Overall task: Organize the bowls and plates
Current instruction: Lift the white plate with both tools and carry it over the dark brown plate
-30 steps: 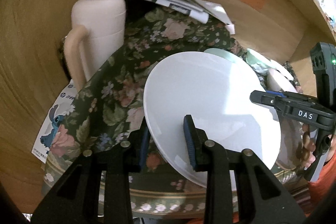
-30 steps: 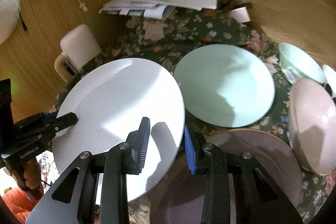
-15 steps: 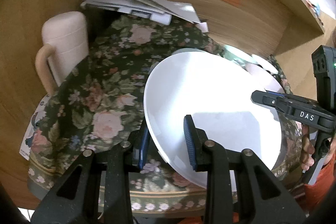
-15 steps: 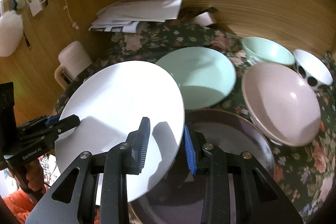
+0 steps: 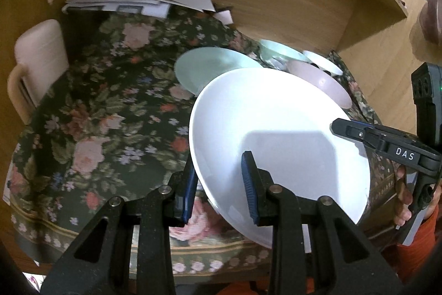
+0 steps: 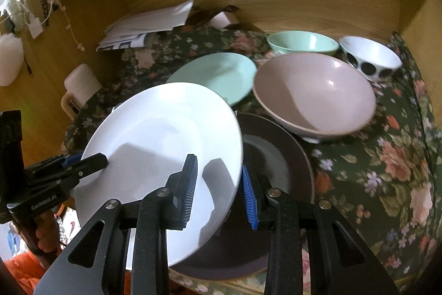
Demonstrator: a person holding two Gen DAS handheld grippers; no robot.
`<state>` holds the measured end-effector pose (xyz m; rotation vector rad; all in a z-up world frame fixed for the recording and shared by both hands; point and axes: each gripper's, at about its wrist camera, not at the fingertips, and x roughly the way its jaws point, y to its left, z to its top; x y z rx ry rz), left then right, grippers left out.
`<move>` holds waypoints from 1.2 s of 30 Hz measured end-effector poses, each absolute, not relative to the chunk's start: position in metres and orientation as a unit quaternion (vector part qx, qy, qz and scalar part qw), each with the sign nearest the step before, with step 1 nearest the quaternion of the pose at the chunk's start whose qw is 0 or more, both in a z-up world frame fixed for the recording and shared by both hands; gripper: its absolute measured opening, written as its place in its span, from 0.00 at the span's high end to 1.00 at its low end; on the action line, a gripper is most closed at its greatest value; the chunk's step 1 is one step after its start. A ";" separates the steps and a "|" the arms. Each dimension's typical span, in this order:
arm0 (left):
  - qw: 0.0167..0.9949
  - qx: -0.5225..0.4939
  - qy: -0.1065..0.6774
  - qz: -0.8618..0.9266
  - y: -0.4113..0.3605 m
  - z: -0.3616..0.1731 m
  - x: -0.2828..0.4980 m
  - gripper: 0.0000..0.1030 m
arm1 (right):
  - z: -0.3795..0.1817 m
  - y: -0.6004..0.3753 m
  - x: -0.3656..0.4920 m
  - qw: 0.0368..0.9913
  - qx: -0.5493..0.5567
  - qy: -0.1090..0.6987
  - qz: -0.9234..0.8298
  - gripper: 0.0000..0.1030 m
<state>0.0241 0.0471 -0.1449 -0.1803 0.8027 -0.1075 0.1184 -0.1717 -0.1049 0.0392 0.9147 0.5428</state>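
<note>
Carried rightward over the dark plate (image 6: 279,156) — white plate (image 5: 276,129); left gripper (image 5: 219,184), right gripper (image 6: 219,184) both clamp it.

Large plate (image 6: 165,134) held tilted above counter (image 6: 386,170), overlapping dark plate (image 6: 281,156) beneath. Behind: small plate (image 6: 218,73); big bowl (image 6: 312,98) to its right. Two bowls (image 6: 301,43) at rear. Papers (image 6: 149,24) rear left.

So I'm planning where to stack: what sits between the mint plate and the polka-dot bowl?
The pink bowl, with the mint bowl behind it; the right wrist view shows this.
</note>
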 end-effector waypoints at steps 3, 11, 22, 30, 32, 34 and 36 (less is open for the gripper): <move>0.913 -0.084 0.394 -0.057 0.039 -0.148 0.026 0.70 | -0.108 -0.181 0.117 0.862 0.024 0.438 0.253 0.72; 0.906 -0.075 0.412 -0.063 0.020 -0.158 0.033 0.70 | -0.123 -0.198 0.118 0.857 0.040 0.452 0.246 0.72; 0.897 -0.072 0.431 -0.060 0.009 -0.169 0.043 0.70 | -0.133 -0.208 0.122 0.853 0.044 0.461 0.241 0.72; 0.894 -0.073 0.438 -0.059 0.008 -0.173 0.053 0.69 | -0.140 -0.208 0.129 0.849 0.044 0.470 0.236 0.72; 0.893 -0.073 0.440 -0.060 0.008 -0.174 0.055 0.70 | -0.141 -0.209 0.131 0.849 0.044 0.470 0.236 0.72; 0.894 -0.071 0.439 -0.060 0.007 -0.174 0.057 0.69 | -0.141 -0.209 0.131 0.848 0.046 0.472 0.237 0.70; 0.892 -0.073 0.441 -0.062 0.007 -0.175 0.060 0.69 | -0.140 -0.210 0.133 0.847 0.044 0.474 0.235 0.70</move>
